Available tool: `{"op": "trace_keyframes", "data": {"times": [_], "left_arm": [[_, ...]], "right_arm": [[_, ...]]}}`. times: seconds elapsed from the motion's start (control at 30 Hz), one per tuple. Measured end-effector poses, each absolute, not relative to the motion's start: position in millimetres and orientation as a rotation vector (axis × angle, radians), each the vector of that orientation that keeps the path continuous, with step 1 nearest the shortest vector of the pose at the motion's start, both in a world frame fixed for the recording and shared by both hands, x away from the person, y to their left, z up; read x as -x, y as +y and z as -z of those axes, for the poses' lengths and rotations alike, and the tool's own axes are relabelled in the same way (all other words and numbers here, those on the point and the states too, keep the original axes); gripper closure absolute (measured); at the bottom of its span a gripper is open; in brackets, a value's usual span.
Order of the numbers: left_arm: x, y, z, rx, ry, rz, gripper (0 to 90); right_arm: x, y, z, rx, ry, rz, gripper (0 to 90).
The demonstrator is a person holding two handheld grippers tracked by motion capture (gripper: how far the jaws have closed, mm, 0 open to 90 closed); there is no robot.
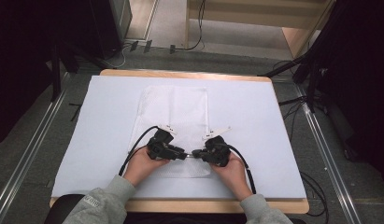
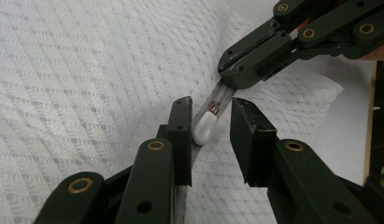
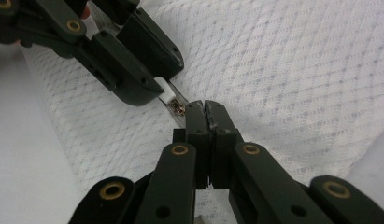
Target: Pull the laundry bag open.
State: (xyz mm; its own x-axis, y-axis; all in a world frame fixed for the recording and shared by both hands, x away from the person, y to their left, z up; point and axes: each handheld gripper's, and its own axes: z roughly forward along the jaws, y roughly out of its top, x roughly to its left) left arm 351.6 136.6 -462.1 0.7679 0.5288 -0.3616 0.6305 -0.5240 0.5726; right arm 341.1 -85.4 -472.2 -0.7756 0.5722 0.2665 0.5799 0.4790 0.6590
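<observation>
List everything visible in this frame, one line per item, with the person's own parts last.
clear strip with a white cap: one, clear with a white end, held between the two grippers above the cloth
cloth: one, white, patterned, spread mid-table
sheet: one, pale white, covering the table top
table: one, light wood, edge showing around the sheet
cables: several, black, on the floor at right
left gripper: black, jaws apart around the capped end
right gripper: black, clamped on the strip
hands: two, grey sleeves
</observation>
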Motion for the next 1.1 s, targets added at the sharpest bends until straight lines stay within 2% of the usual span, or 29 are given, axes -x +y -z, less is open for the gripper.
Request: {"op": "trace_keyframes", "data": {"times": [0.3, 0.7, 0.9, 1.1], "left_arm": [[-349.5, 131.7, 462.5, -2.265, 0.850, 0.146, 81.3], [-345.7, 133.5, 461.2, -2.266, 0.852, 0.164, 75.1], [-342.1, 135.6, 461.0, -2.277, 0.846, 0.173, 75.9], [-345.2, 132.2, 466.6, -2.229, 0.866, 0.203, 83.5]], "right_arm": [[-341.0, -85.4, 472.6, 1.050, -2.689, 1.209, 90.0], [-341.2, -85.7, 473.0, 1.050, -2.688, 1.212, 90.0], [-341.2, -86.2, 472.8, 1.051, -2.689, 1.207, 90.0], [-340.7, -86.0, 472.7, 1.055, -2.690, 1.206, 90.0]]}}
